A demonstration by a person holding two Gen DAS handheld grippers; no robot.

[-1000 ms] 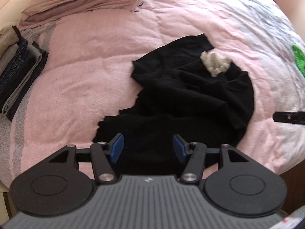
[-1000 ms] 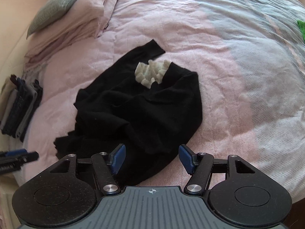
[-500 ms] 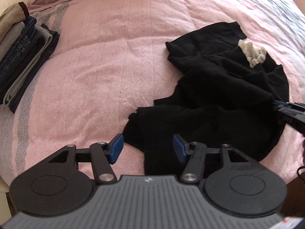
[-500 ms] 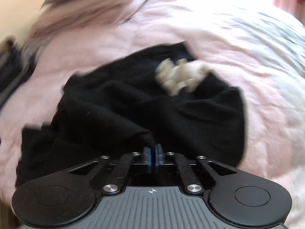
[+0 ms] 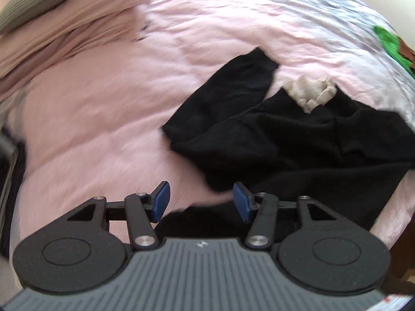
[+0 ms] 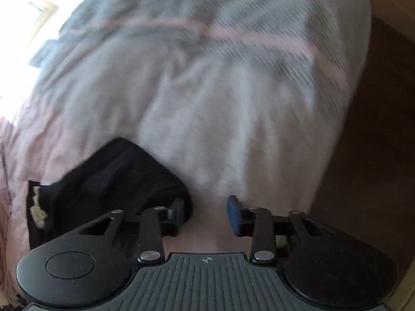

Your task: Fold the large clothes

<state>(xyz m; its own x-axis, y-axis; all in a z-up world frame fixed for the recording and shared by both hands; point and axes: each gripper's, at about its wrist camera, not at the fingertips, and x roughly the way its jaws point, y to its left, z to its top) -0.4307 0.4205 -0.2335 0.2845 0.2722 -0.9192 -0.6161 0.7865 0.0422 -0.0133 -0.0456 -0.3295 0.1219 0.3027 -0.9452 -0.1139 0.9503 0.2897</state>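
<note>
A black garment (image 5: 298, 140) with a white lace collar (image 5: 311, 93) lies crumpled on the pink bedspread (image 5: 103, 119); one sleeve reaches toward the far side. My left gripper (image 5: 201, 200) is open just over the garment's near left edge, holding nothing. In the right wrist view, a fold of the black garment (image 6: 111, 178) lies at the lower left and covers the tip of the left finger. My right gripper (image 6: 206, 213) is open there over the pale bed cover (image 6: 207, 103). Both views are motion-blurred.
Pink pillows (image 5: 77, 33) and a grey-green cushion (image 5: 39, 2) sit at the far left. Folded dark clothes (image 5: 10, 181) are at the left edge. A green item (image 5: 389, 41) lies far right. The bed's edge drops to brown floor (image 6: 376, 142) on the right.
My right gripper was shut on the black garment half a second ago; it is now open and has swung right toward the bed's edge. The left gripper stayed open and its view swung back toward the pillows.
</note>
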